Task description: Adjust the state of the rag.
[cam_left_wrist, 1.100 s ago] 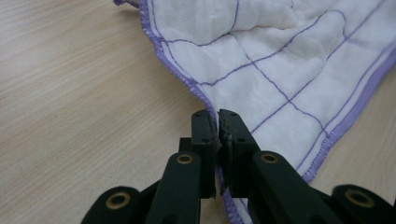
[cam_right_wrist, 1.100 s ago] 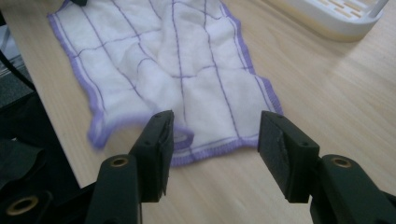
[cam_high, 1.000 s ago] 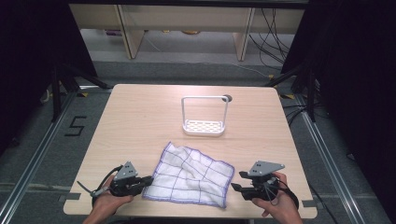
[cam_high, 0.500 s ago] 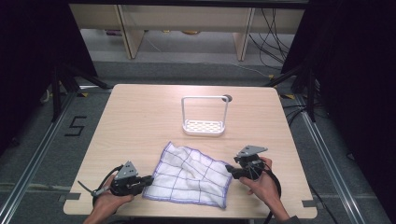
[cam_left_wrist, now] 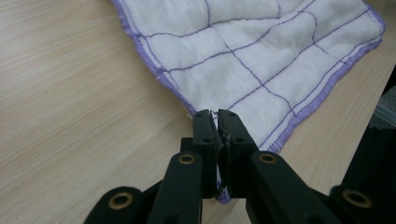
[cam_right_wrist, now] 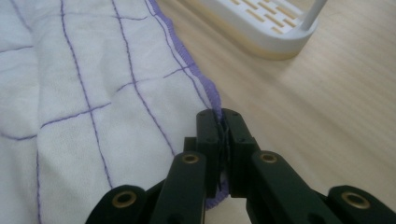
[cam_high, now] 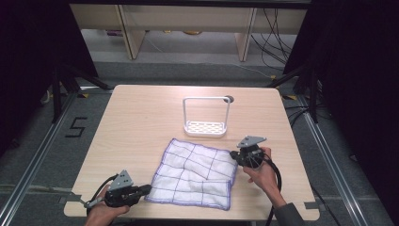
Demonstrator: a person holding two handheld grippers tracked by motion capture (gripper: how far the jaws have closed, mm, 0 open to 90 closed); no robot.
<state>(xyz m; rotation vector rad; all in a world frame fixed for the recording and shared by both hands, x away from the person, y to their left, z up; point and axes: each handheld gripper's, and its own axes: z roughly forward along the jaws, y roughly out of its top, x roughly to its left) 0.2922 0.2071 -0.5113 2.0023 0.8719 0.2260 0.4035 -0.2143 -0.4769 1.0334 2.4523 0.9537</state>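
Note:
A white cloth (cam_high: 195,175) with purple grid lines and a purple hem lies rumpled on the near half of the wooden table (cam_high: 141,117). My left gripper (cam_high: 147,189) is at its near left corner, shut on the hem; the left gripper view shows the cloth (cam_left_wrist: 243,60) pinched between the jaws of that gripper (cam_left_wrist: 215,114). My right gripper (cam_high: 234,155) is at the cloth's right edge. Its jaws have just closed, and in the right gripper view the cloth's (cam_right_wrist: 93,93) hem is clamped in the right gripper (cam_right_wrist: 218,113).
A white slotted rack (cam_high: 205,127) with a tall wire handle stands beyond the cloth, near the table's far middle; its base (cam_right_wrist: 261,23) lies just past my right gripper. A round hole (cam_high: 229,99) marks the table's far edge. Dark floor surrounds the table.
My right gripper moved from the near right of the table up to the cloth's right edge and closed on the hem. The left gripper stayed put.

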